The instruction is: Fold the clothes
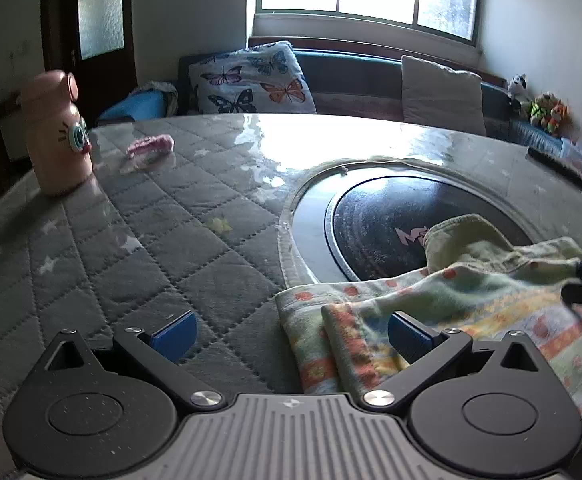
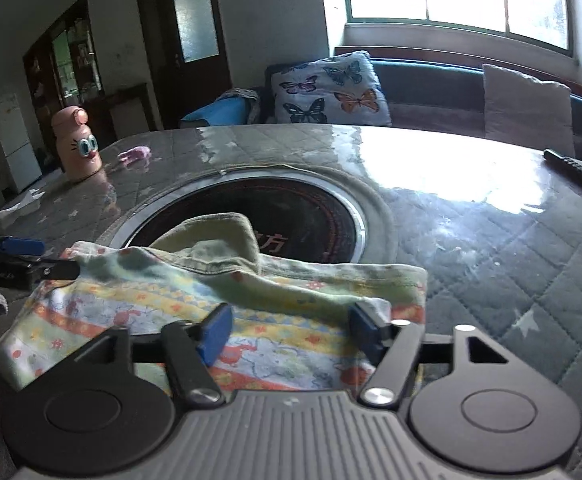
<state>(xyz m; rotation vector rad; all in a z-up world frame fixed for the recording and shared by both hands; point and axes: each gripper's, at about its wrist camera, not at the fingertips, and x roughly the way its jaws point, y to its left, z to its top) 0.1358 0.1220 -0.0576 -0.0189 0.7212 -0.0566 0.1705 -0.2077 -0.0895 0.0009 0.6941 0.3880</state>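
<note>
A small patterned garment (image 1: 431, 304), pale green with orange, yellow and blue bands, lies partly folded on the quilted grey table (image 1: 139, 240), its far part over the round black hotplate (image 1: 375, 224). My left gripper (image 1: 291, 334) is open at the garment's left edge, the right blue pad (image 1: 409, 338) over the cloth, the left pad (image 1: 175, 334) over bare table. In the right wrist view the garment (image 2: 251, 300) lies spread below my right gripper (image 2: 291, 330), which is open just above its near right part. The left gripper (image 2: 19, 258) shows at the garment's left edge.
A pink bottle with cartoon eyes (image 1: 57, 132) stands at the table's far left, beside a small pink item (image 1: 151, 146). A dark remote (image 2: 577, 176) lies at the far right. A sofa with a butterfly cushion (image 1: 251, 80) sits behind the table under a window.
</note>
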